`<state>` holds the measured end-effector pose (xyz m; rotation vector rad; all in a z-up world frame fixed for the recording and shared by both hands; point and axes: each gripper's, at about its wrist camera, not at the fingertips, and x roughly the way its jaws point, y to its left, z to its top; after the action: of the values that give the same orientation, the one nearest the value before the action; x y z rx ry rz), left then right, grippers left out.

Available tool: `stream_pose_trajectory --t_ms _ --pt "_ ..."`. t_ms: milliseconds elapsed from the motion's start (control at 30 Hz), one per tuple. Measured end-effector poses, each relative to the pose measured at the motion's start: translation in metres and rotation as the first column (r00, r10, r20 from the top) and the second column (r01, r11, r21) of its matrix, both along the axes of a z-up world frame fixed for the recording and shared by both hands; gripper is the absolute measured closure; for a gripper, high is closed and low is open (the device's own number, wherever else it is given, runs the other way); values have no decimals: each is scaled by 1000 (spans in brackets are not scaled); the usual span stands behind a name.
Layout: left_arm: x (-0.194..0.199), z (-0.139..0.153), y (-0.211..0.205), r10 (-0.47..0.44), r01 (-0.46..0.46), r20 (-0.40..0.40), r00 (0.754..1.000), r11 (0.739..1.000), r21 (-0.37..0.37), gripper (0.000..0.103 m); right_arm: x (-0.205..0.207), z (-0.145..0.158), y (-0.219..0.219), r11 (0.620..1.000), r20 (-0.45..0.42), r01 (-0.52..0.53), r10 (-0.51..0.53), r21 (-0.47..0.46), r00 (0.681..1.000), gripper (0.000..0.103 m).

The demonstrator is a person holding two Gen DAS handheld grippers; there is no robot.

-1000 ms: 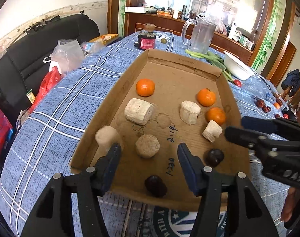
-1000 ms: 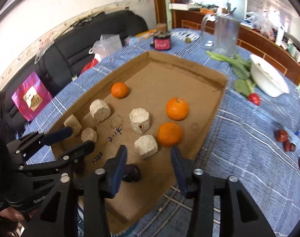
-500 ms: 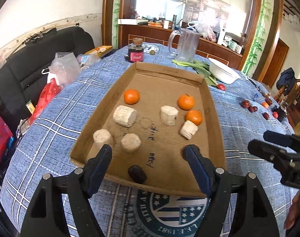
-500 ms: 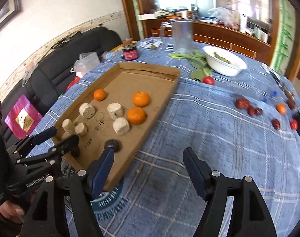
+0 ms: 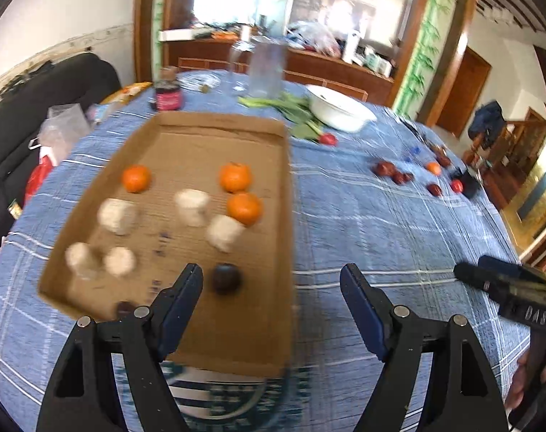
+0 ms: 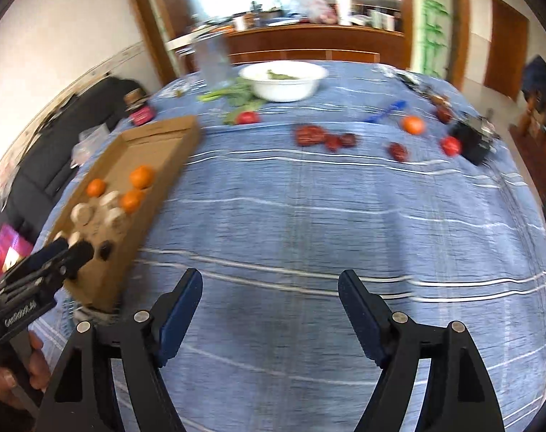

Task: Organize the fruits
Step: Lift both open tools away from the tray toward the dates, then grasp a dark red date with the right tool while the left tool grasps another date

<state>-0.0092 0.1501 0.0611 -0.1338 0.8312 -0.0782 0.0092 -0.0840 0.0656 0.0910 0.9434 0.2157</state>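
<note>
Both empty, jaws wide apart, just opened further. From the right gripper (image 6: 269,309), loose fruit at twelve to one o'clock, well apart across the blue tablecloth (image 6: 308,223): dark red dates (image 6: 310,135), a small orange (image 6: 413,125), red tomatoes (image 6: 451,145). Nearer than the left gripper (image 5: 271,309), hovering by the cardboard tray (image 5: 215,345) edge. Dates wrinkled, oblong, long axes roughly nine-to-three; blurred.
</note>
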Motion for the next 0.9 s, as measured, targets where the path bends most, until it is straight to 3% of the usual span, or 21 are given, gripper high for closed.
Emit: stream_pose_trajectory --t_ms 300,433,633,700,833,867,900 --pt "37 -6 -61 -41 40 -101 994 999 -5 25 63 -3 -99 993 18 119 -119 -26 993 22" --pt "65 -10 -83 -31 36 -142 989 999 33 25 106 -14 -110 996 14 83 -83 -40 996 22" --pt "115 -13 -120 -53 77 -159 986 985 153 25 153 -33 -110 998 16 19 -18 -57 1000 24" --pt "131 -14 -129 -68 96 -160 985 980 176 25 161 -39 -110 999 7 1 -1 -54 1000 40" --pt "164 -21 -139 -71 96 -162 984 983 153 25 178 -50 -109 997 -26 -21 19 -68 999 57" --pt "171 -22 -140 -65 88 -162 985 986 139 25 180 -51 -110 997 -24 -23 21 -75 999 65" --pt "178 -23 -142 -66 87 -160 985 988 124 25 181 -51 -111 997 -15 -27 25 -78 1000 81"
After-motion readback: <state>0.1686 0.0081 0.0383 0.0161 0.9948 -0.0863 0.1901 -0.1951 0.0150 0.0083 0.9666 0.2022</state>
